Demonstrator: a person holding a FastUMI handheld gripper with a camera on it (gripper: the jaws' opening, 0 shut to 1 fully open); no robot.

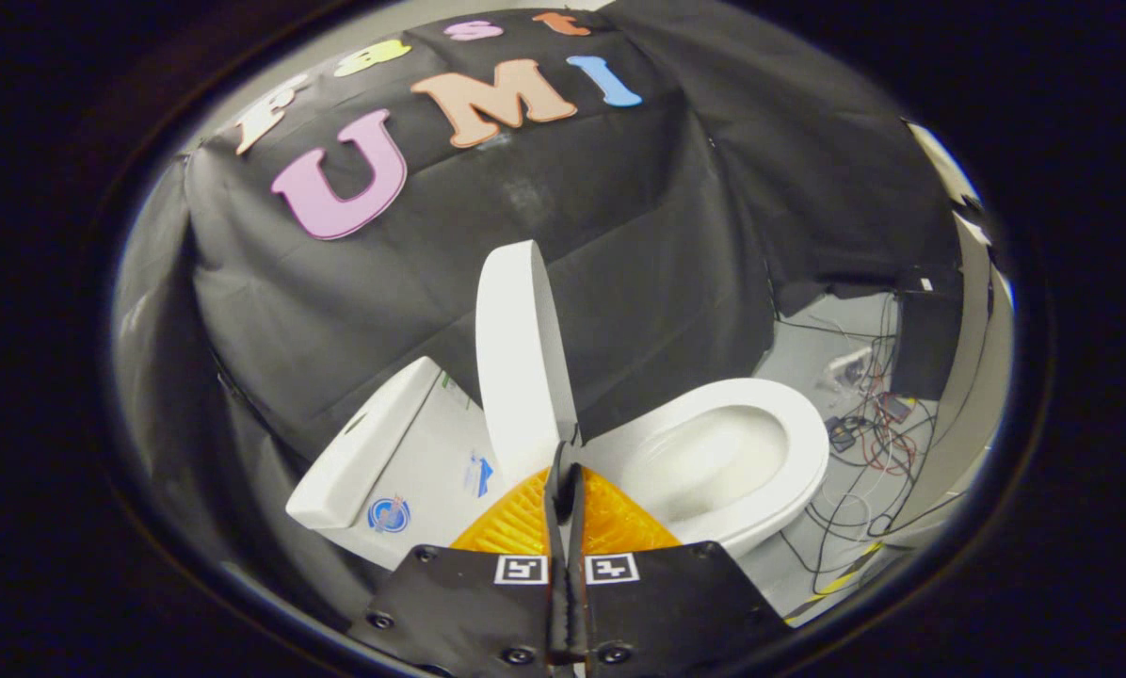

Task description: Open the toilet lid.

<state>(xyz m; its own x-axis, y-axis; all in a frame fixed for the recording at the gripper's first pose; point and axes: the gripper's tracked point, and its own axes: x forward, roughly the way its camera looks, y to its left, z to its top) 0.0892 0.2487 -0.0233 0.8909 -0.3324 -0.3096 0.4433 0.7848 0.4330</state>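
A white toilet stands tilted in the gripper view. Its lid is raised, standing nearly upright and seen edge-on, between the tank and the seat ring. The bowl lies uncovered. My gripper has its two black fingers pressed together, with orange ribbed backing on each side. The fingertips sit just at the lid's lower edge, near the hinge, and nothing shows between them. Whether they touch the lid I cannot tell.
Black cloth forms the wall behind the toilet. Beyond the bowl, a tangle of cables and small devices lies on the grey floor beside a black box. A yellow-black striped strip runs along the floor near the bowl's base.
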